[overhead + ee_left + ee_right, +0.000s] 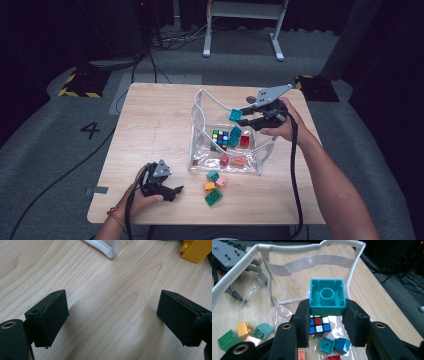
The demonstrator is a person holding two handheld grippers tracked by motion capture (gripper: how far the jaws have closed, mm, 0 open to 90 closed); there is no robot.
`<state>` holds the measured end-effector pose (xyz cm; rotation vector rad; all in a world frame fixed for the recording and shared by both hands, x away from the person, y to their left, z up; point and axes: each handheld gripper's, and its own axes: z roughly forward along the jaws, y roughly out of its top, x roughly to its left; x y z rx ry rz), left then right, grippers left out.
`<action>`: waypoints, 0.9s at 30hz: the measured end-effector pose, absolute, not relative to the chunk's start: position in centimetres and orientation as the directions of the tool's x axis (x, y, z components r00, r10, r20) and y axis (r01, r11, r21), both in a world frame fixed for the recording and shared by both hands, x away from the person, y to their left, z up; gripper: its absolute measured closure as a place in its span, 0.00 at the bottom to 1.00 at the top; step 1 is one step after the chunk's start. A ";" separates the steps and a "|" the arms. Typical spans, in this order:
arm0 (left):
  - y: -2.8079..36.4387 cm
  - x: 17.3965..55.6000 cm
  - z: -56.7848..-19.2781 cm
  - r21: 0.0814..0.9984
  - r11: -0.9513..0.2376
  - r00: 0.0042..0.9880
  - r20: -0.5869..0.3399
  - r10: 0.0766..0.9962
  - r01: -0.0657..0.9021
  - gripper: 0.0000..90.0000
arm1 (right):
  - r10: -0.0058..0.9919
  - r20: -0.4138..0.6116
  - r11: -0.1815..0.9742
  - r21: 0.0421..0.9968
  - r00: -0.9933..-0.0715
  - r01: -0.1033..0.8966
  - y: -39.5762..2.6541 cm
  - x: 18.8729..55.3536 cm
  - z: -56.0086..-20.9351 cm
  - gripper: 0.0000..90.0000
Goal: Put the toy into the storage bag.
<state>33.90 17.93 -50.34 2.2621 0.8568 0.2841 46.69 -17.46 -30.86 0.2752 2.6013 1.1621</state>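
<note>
My right gripper (242,116) is shut on a teal brick (235,115) and holds it above the open mouth of a clear plastic bag (200,107) with white trim. In the right gripper view the teal brick (327,297) is pinched between the two pads, its hollow underside facing the camera. Below it in the bag lie a Rubik's cube (319,327), two teal bricks (327,345) and a red brick (334,357). My left gripper (177,190) rests on the table at the near left, open, with bare wood between its fingers (50,315).
Loose bricks lie in front of the bag: teal (213,175), pink (221,182), yellow (209,187) and green (214,197). The yellow brick (196,251) and the bag's trim (110,252) lie just ahead of the left gripper. The wooden table (150,125) ends near both forearms.
</note>
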 end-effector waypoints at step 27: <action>17.9 33.9 -50.3 0.675 -0.543 0.758 -0.035 0.652 0.499 0.11 | 0.374 -0.093 0.739 0.630 -0.923 0.236 -22.2 48.5 -33.0 0.64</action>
